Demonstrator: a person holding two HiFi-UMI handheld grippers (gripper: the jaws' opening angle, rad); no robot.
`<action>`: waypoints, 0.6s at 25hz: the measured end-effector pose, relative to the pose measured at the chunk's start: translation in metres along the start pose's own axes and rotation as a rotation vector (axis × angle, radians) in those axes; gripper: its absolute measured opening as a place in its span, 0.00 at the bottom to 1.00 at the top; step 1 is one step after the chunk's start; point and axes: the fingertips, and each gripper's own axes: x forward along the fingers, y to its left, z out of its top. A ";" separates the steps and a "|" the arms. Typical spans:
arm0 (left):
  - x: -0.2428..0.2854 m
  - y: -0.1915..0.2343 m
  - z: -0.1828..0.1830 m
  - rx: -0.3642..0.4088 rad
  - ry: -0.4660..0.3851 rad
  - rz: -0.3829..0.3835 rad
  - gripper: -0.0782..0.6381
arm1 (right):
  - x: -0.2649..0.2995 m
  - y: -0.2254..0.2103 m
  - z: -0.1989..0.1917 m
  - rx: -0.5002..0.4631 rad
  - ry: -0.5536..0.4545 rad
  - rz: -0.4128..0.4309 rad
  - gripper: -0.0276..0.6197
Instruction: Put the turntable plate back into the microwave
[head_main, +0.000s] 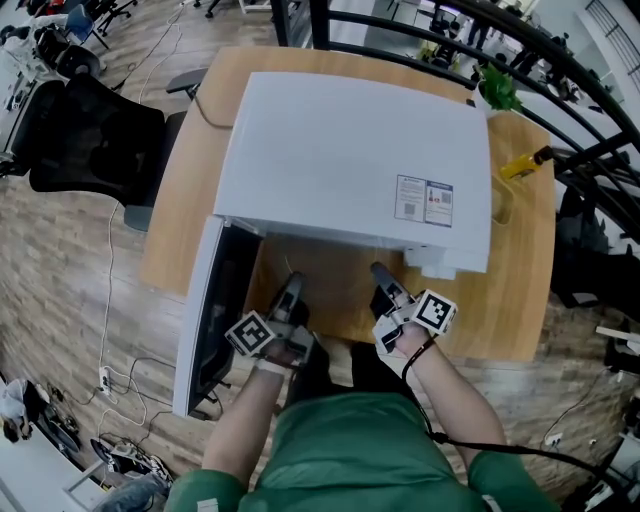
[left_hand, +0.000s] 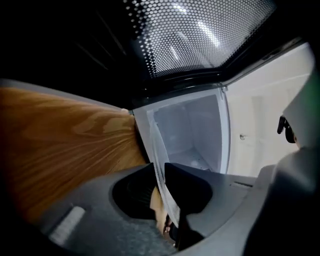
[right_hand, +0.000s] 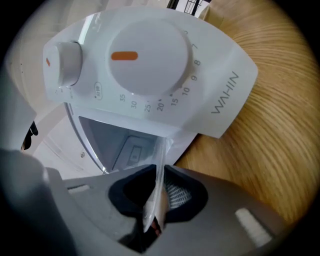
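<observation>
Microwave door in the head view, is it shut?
No, the door stands swung wide open from the white microwave, its dark inner face showing.

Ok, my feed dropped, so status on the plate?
Grippers: left gripper and right gripper shut on the plate. It's at the microwave opening, not set down yet. Its door open, nothing seen blocking.
</observation>
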 end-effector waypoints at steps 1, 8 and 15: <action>0.001 0.003 0.002 0.009 0.000 0.016 0.20 | 0.003 -0.002 0.001 -0.002 0.000 -0.008 0.13; 0.014 -0.006 0.006 -0.090 -0.039 -0.006 0.19 | 0.011 0.011 -0.028 -0.049 0.097 -0.069 0.34; 0.029 -0.015 0.008 -0.142 -0.049 -0.035 0.18 | 0.009 0.020 -0.074 -0.013 0.179 -0.037 0.32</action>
